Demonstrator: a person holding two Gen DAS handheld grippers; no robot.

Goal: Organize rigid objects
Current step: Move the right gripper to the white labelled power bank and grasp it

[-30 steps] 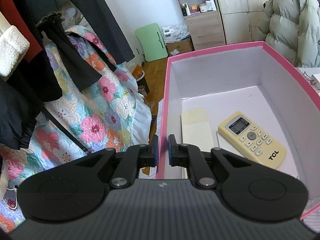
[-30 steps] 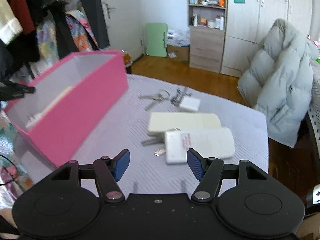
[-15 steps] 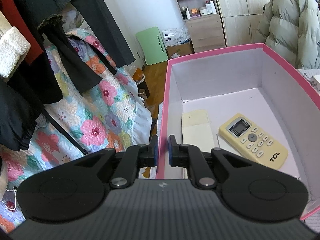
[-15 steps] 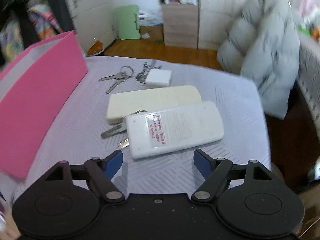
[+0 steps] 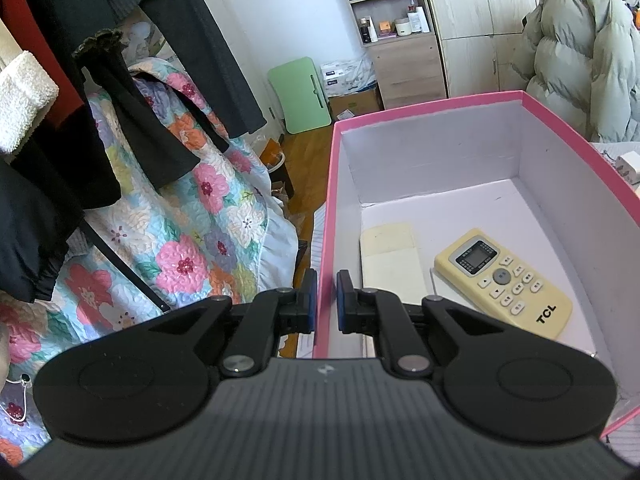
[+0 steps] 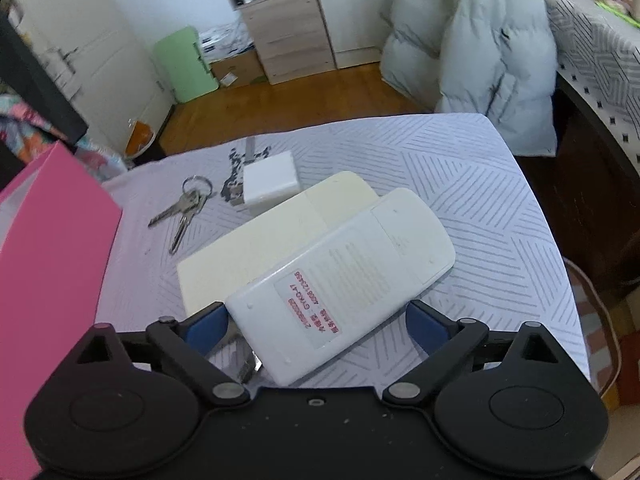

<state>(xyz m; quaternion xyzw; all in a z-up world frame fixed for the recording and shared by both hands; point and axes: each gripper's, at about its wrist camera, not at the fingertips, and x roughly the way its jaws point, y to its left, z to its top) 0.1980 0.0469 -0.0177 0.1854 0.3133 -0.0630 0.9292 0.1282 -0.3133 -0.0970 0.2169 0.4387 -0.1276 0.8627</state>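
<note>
The right claw (image 6: 316, 326) is opening wide astride the near end of the face-down white remote (image 6: 344, 284), whose long axis runs diagonally up-right on the tabletop (image 6: 480, 208). The left claw (image 5: 327, 300) pinches the pink box (image 5: 420, 108) wall.

White remote (image 6: 348, 280) face-down between opening right hand-held gripper (image 6: 316, 324) pads, seemingly untouched, overlapping cream remote (image 6: 260, 248).
</note>
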